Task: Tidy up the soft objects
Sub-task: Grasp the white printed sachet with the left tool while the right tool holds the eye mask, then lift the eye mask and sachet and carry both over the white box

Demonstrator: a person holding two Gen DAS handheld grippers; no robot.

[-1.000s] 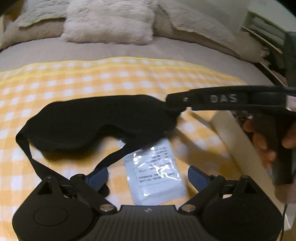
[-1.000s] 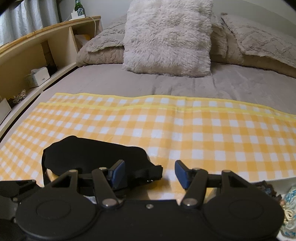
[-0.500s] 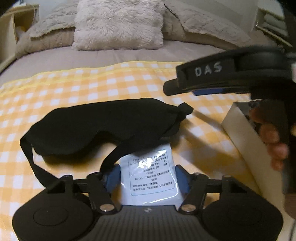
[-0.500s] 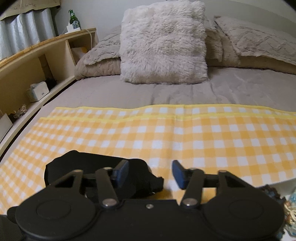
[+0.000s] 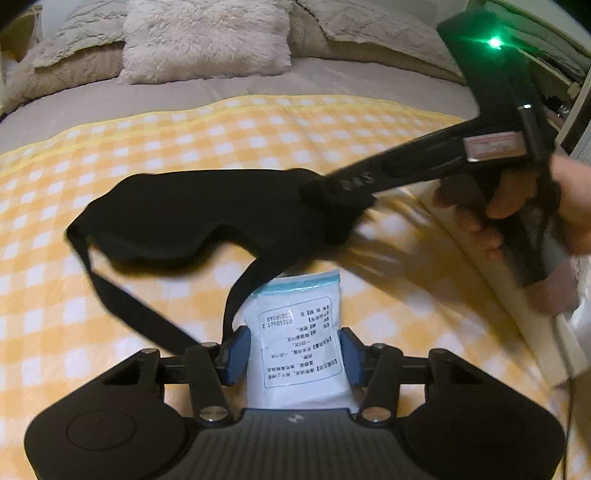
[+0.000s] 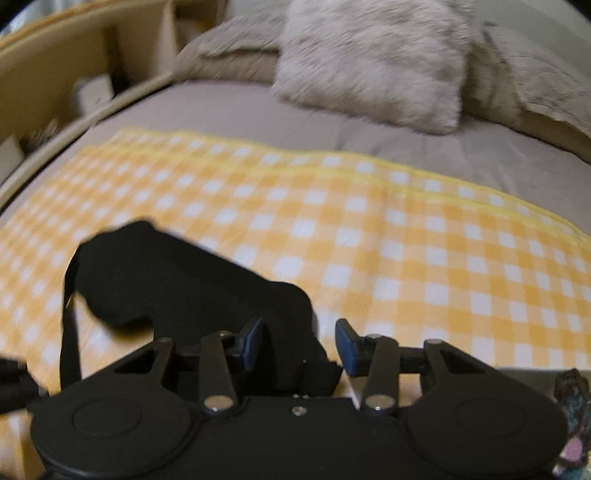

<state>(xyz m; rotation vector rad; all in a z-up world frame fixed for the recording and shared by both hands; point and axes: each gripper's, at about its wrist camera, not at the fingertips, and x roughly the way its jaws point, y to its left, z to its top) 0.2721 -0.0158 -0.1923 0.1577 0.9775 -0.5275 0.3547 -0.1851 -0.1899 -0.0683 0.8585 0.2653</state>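
Setting: a bed with a grey sheet (image 5: pixel 332 85), laid with a yellow-and-white checked cloth (image 5: pixel 258 140). A shaggy pale cushion (image 5: pixel 207 37) and beige pillows (image 5: pixel 369 33) lie at the far end. A wooden shelf unit (image 6: pixel 55 74) runs along one side in the right wrist view.

Item 1: black sleep mask (image 5: pixel 199 218). Lies on the checked cloth, padded face spread flat, strap (image 5: pixel 122 299) looping toward the camera. Its right end sits at the tip of the right gripper.

Item 2: small clear packet (image 5: pixel 299 332) with a white printed label and a blue-green seal strip. It stands between the pads of the left gripper (image 5: pixel 293 356), its top edge just beside the mask strap.

Left gripper: jaws have just been closing; the blue pads (image 5: pixel 236 354) now press both sides of the packet, holding it.

Right gripper (image 6: pixel 299 345): jaws have just been closing to a medium gap. The mask's end fills the space by the left pad (image 6: pixel 251 343); the frame is blurred, so whether the pads pinch the fabric cannot be told. From the left wrist view the same tool comes in from the right, a hand (image 5: pixel 517 206) wrapped round its handle, a green light (image 5: pixel 495 42) glowing on its body.

Item 3: a pale box edge (image 5: pixel 517 295) at the right border of the cloth.
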